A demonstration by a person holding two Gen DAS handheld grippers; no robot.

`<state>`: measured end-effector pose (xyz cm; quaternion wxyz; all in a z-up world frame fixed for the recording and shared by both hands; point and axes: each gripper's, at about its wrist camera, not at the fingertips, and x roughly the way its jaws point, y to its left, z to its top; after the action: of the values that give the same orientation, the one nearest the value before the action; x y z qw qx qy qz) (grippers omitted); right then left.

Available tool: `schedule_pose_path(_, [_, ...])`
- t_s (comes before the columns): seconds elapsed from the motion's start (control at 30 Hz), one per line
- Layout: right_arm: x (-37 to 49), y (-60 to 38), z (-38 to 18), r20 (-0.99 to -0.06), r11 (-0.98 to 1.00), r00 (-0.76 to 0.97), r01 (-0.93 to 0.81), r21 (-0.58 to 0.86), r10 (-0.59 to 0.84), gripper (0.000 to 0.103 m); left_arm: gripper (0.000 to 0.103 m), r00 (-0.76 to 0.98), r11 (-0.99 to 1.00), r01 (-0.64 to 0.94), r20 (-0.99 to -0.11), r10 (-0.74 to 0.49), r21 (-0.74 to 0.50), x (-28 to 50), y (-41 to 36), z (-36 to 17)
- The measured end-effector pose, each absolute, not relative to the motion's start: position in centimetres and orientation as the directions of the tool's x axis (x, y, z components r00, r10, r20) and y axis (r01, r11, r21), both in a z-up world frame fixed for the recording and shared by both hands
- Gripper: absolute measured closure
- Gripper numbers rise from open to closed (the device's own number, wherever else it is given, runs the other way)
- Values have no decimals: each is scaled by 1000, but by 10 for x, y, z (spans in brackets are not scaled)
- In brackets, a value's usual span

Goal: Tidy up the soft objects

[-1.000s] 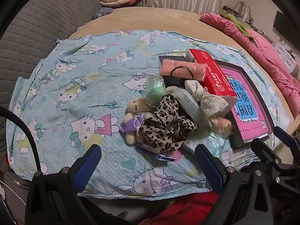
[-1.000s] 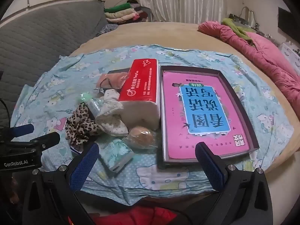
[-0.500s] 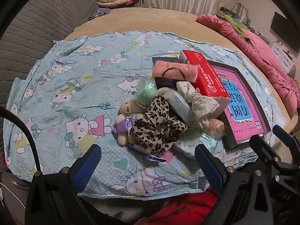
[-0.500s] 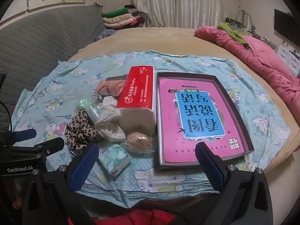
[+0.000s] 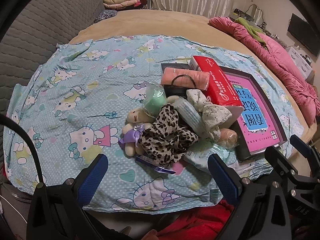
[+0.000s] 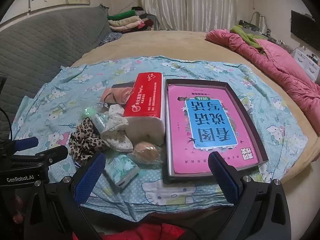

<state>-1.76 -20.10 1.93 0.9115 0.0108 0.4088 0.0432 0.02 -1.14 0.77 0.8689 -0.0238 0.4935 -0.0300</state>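
- Soft objects sit heaped at the centre of the left wrist view, on the cartoon-cat sheet [image 5: 84, 92]: a leopard-print cloth [image 5: 166, 138], a small plush bear [image 5: 134, 128], a white printed cloth [image 5: 210, 112] and a rolled pink towel [image 5: 185, 78].
- Left gripper [image 5: 158, 172] hangs at the lower edge of its frame with its blue pads wide apart and nothing between them; it is short of the pile.
- Right gripper [image 6: 157, 172] is likewise spread wide and empty, low in its own frame, with a tissue packet [image 6: 121, 169] just beyond its left pad.
- Judged step: the approach to a first pick, with nothing sorted yet.
- Best first target looks like the leopard-print cloth, the nearest piece and lying on top at the pile's lower edge.
- Grip a bunched fold rather than a loose edge, since thin fabric may slip out.
- Lift slowly: the cloth overlaps the bear and may drag it along.
- Dark tray [image 6: 258, 140] holding the pink book [image 6: 208, 128], at right of centre, seems a likely place to put things, though that is a guess.
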Motion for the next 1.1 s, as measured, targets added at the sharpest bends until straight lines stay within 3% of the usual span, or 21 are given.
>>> schedule_pose_path(1.1, [-17,-200,17,-753,996,653,-70,48,82,0,2,517,997,27,-852,-78,-75,-1,-11,7])
